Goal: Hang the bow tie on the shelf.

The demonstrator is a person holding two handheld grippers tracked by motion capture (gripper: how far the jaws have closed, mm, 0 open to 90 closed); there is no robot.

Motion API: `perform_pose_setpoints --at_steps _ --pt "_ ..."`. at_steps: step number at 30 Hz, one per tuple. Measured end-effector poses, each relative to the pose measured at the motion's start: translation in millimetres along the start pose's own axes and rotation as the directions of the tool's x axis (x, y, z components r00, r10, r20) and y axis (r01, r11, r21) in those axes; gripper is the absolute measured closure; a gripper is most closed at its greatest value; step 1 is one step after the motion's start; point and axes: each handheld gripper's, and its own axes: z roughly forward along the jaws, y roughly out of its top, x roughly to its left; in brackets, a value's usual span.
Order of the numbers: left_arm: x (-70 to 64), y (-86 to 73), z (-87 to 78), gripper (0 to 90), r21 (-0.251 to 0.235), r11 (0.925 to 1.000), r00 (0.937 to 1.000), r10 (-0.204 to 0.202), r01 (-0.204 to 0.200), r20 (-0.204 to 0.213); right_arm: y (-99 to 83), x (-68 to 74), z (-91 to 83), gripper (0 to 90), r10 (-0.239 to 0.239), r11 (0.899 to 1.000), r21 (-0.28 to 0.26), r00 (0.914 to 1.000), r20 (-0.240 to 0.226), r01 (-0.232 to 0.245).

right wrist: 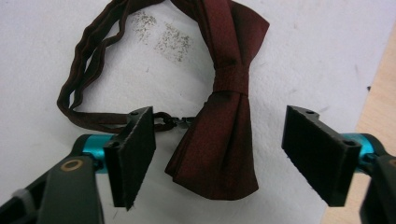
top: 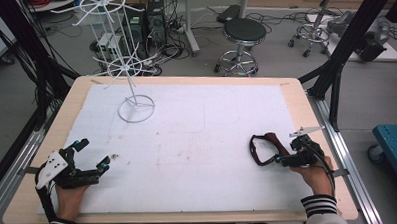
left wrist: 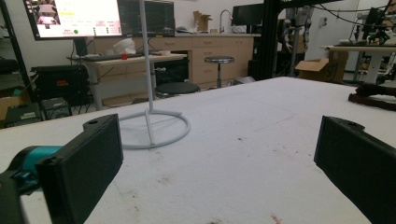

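**A:** Where did the 2 grippers stand at that point?

**B:** The right gripper hung over the near-right part of the white mat, jaws spread wide with 1 on each side of the lower wing of the maroon bow tie. Neither pad touched the cloth. The left gripper rested at the near-left corner, jaws likewise released and holding nothing, facing the wire stand at the far left of the mat.

**B:** The bow tie lay flat on the mat near the right edge of the table, its thin strap looped off to one side, with the small hook clasp just beside the inner jaw.

**A:** What might have failed from there?

**B:** In my judgement, 3 things. 1: the jaws stood above a flat, limp wing, so a closing stroke begun too high could have pinched air or only the top fold, and the tie would have slid out on the lift. 2: the inner jaw sat close to the clasp and strap, so it could have caught the strap instead of the wing, leaving the bow dangling and twisting. 3: the smooth fabric could have slipped across the mat under a 1-sided push, bunching against the opposite pad.

**A:** And the stand?

**B:** It stood well apart from the tie, so any carry across would have given a loose strap time to swing and snag its wire arms.
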Motion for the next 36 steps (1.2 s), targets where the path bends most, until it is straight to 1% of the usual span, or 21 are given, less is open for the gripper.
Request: perform_pose_setpoints --at_steps 1,3,4,7,8,9,10,12,15,18,26,30,36 --pt "-0.1 0.0 0.0 1.7 0.0 1.0 1.0 0.001 -0.001 -0.001 -0.1 -0.4 -0.1 34.0 0.0 1.0 0.007 1.0 -0.001 0.0" --pt "-0.1 0.0 0.0 1.7 -0.001 1.0 1.0 0.0 0.0 0.0 -0.7 -1.3 0.2 40.1 0.0 1.0 0.021 0.9999 0.01 -0.001" --pt "0.0 0.0 0.0 1.7 -0.001 1.0 1.0 0.0 0.0 0.0 -1.1 -2.0 0.5 43.4 0.004 1.0 0.029 1.0 0.007 -0.004" --pt "-0.1 0.0 0.0 1.7 -0.001 1.0 1.0 0.0 0.0 0.0 -2.9 -2.8 0.5 59.8 0.013 0.999 0.037 0.9999 0.011 -0.014" --pt "-0.1 0.0 0.0 1.7 -0.001 1.0 1.0 0.0 0.0 0.0 -3.5 -3.3 0.5 65.8 0.011 0.999 0.037 0.9998 0.016 -0.011" --pt "-0.1 0.0 0.0 1.7 -0.001 1.0 1.0 0.0 0.0 0.0 -4.1 -3.1 0.0 72.8 0.016 0.999 0.039 0.9994 0.032 -0.017" --pt "0.0 -0.1 0.0 1.7 -0.001 1.0 1.0 0.0 0.0 0.0 -4.8 -5.1 -0.5 77.4 0.032 0.999 0.042 0.9987 0.039 -0.033" --pt "0.0 0.0 0.0 1.7 -0.001 1.0 1.0 -0.001 0.001 -0.001 -5.0 -5.2 -0.6 78.7 0.038 0.998 0.045 0.9987 0.034 -0.04" --pt "0.1 0.0 -0.1 1.7 -0.002 1.0 1.0 -0.002 0.002 0.0 -4.7 -5.6 -1.3 79.6 0.027 0.999 0.046 0.999 0.035 -0.028" --pt "0.0 -0.1 0.0 1.7 -0.003 1.0 1.0 -0.003 0.003 0.0 -4.5 -5.8 -2.0 79.7 0.028 0.999 0.039 0.9991 0.031 -0.029" --pt "0.4 -0.1 0.0 1.7 -0.004 1.0 1.0 -0.006 0.006 0.002 -2.6 -4.9 -4.1 79.7 0.034 0.999 -0.001 0.9994 0.002 -0.034" --pt "0.5 -0.1 0.1 1.7 -0.004 0.9999 0.9999 -0.011 0.011 0.001 0.5 -3.8 -4.2 79.7 0.037 0.999 -0.034 0.9993 -0.008 -0.037" --pt "1.2 0.2 0.3 1.7 -0.001 0.9999 0.9999 -0.012 0.012 -0.002 2.6 -2.7 -5.3 79.8 0.036 0.997 -0.064 0.9992 -0.019 -0.037"
